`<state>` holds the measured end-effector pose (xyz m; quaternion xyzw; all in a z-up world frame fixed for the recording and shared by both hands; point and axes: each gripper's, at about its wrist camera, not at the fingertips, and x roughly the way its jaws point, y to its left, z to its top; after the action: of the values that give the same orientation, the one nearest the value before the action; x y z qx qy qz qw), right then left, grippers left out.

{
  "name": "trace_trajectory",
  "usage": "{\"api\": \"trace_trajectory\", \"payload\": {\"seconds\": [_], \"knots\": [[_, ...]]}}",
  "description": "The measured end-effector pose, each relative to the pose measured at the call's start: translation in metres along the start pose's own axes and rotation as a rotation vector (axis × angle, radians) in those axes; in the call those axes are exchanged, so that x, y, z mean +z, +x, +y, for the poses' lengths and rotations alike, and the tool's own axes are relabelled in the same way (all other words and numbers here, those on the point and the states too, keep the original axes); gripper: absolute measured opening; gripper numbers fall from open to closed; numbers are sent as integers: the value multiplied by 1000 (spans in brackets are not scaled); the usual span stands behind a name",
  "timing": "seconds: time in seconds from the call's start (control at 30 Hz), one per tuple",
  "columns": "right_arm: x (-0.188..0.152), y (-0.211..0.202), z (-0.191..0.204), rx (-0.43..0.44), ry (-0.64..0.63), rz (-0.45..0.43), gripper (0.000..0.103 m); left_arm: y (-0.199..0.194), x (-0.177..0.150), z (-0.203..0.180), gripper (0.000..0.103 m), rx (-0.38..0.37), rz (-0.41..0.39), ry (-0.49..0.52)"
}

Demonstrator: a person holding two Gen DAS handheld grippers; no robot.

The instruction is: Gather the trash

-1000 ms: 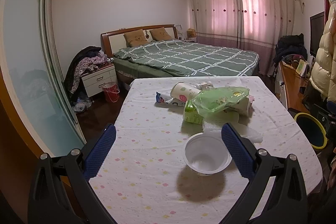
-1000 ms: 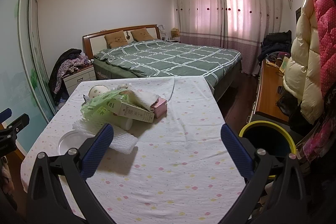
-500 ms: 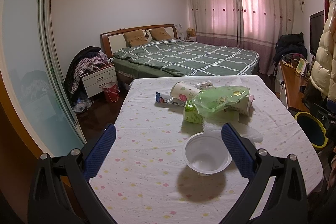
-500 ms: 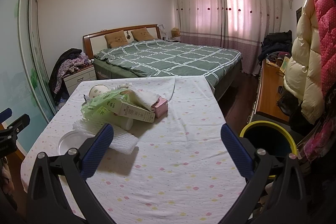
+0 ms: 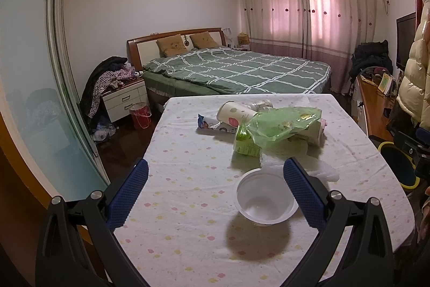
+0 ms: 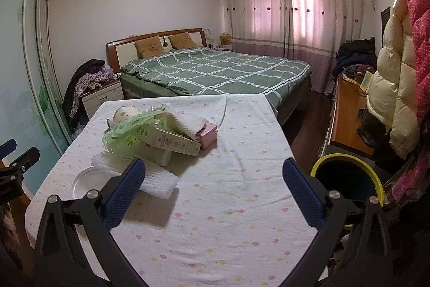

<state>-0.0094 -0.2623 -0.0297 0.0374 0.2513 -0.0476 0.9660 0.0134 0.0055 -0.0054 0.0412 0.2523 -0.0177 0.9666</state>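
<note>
Left wrist view: the left tongs [image 5: 215, 176] hang wide open and empty above the worktop [image 5: 188, 160]. The white plastic bowl [image 5: 264, 197] sits at four o'clock, beside the right pad, so shifting right to straddle its rim would likely serve best.

Right wrist view: the right tongs [image 6: 213, 178] gape empty, touching nothing. The trash pile [image 6: 158, 133] lies at eleven o'clock, the yellow-rimmed bin [image 6: 346, 176] at three.

One white plastic bowl [image 5: 264, 199], one paper cup [image 5: 235, 114], one green plastic bag [image 5: 285, 124], one white foam sheet [image 6: 150, 174], one long carton [image 6: 177, 143], one pink box [image 6: 208, 132], possibly one small bottle [image 6: 158, 107]. Two pillows [image 5: 172, 46], one yellow-rimmed bin [image 6: 346, 179], one red bucket [image 5: 139, 114].
</note>
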Motion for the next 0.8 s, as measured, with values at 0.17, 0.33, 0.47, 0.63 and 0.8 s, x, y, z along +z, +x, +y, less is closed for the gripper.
{"api": "trace_trajectory", "payload": {"seconds": [0.17, 0.33, 0.47, 0.63, 0.8], "knots": [[6, 18, 13, 24, -20, 30, 97, 11, 2, 8, 99, 10, 6, -11], [23, 40, 35, 78, -34, 38, 97, 22, 2, 13, 99, 27, 8, -17], [38, 61, 57, 124, -39, 47, 96, 34, 2, 16, 99, 26, 18, -10], [53, 114, 78, 154, -14, 141, 76, 44, 3, 19, 99, 23, 27, -8], [51, 154, 80, 222, 63, 267, 49, 53, 2, 23, 99, 17, 33, -14]]}}
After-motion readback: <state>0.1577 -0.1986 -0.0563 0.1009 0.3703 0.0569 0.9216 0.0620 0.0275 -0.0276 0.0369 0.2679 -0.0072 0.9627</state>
